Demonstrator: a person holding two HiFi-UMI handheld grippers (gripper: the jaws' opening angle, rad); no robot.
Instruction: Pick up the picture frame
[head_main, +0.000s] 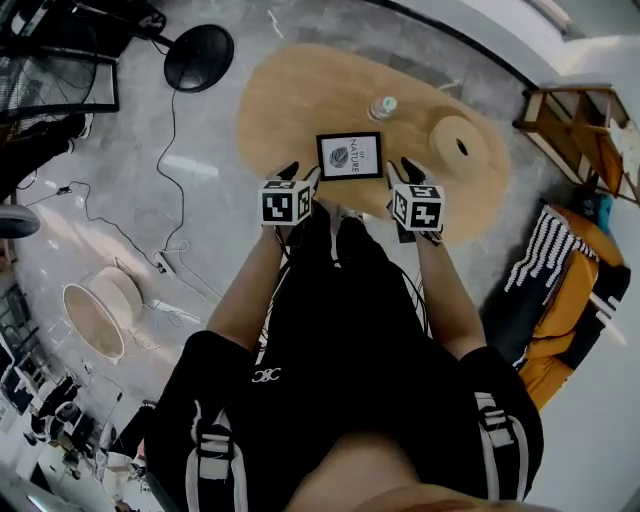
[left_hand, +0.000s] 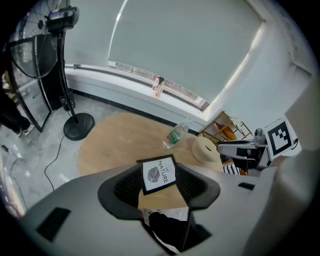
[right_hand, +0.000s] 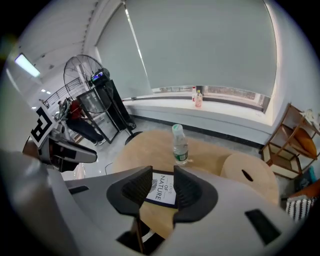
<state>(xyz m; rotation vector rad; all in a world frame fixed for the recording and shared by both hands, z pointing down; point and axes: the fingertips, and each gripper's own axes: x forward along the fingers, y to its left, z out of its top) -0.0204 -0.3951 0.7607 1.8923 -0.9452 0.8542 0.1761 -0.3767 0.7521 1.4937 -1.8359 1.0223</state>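
A black picture frame (head_main: 349, 156) with a white leaf print lies flat on the oval wooden table (head_main: 280, 110). My left gripper (head_main: 292, 172) hangs over the table's near edge, just left of the frame's near corner. My right gripper (head_main: 410, 166) hangs just right of the frame. Both are apart from it. In the left gripper view the frame (left_hand: 159, 174) shows beyond the gap of the left gripper (left_hand: 160, 181), whose jaws stand open and empty. The right gripper (right_hand: 162, 189) also stands open, with the frame (right_hand: 163, 188) seen past its tips.
A plastic water bottle (head_main: 382, 107) stands behind the frame, and a round wooden block with a slot (head_main: 459, 148) sits at the table's right end. A fan base (head_main: 199, 57) and cables are on the floor to the left. A wooden rack (head_main: 580, 130) and cushions (head_main: 560, 285) lie to the right.
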